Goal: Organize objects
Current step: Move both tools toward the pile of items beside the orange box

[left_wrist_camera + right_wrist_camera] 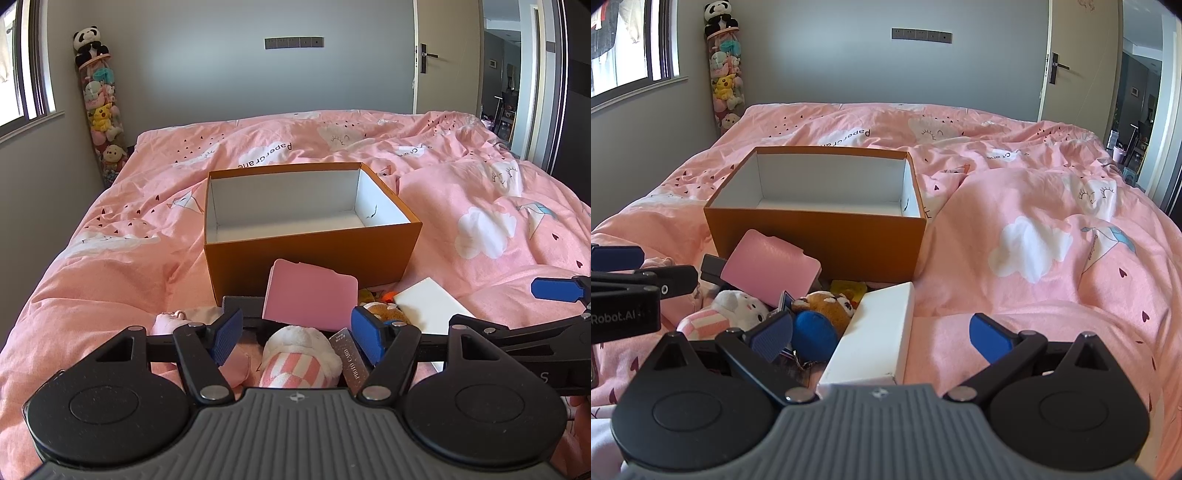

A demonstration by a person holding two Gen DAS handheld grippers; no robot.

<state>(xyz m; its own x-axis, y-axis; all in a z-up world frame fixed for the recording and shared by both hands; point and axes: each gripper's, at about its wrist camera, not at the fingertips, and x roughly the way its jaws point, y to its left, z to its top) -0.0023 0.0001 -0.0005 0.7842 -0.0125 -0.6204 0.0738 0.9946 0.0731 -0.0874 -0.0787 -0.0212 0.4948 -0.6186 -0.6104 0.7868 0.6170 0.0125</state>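
Left gripper (pixel 295 334): jaws wide apart, nothing clamped, tilted down over a pink-and-white plush slipper (pixel 299 356) that lies between the blue pads without touching them; a silver lettered card (pixel 351 363) just right of the slipper

Right gripper (pixel 882 336): jaws at full spread, holding nothing, tilted down over the near end of a white box (pixel 875 336), which lies on the pink duvet (pixel 1034 206)

Clutter pile, near side of the orange box (pixel 820 240): pink flat box (pixel 772 271) leaning against the orange wall; dark grey item (pixel 711 269) behind it, kind unclear; white plush (pixel 740 304); brown plush (pixel 825 304); blue round item (pixel 814 334); yellow item (pixel 847 288)

Orange box: open top, white inside, nothing in it, resting on the duvet mid-bed

Background: clear tube of plush toys (pixel 101 110) in the corner, panda plush (pixel 88 42) on top; window (pixel 22 74) at left; door ajar (pixel 1078 62) at right
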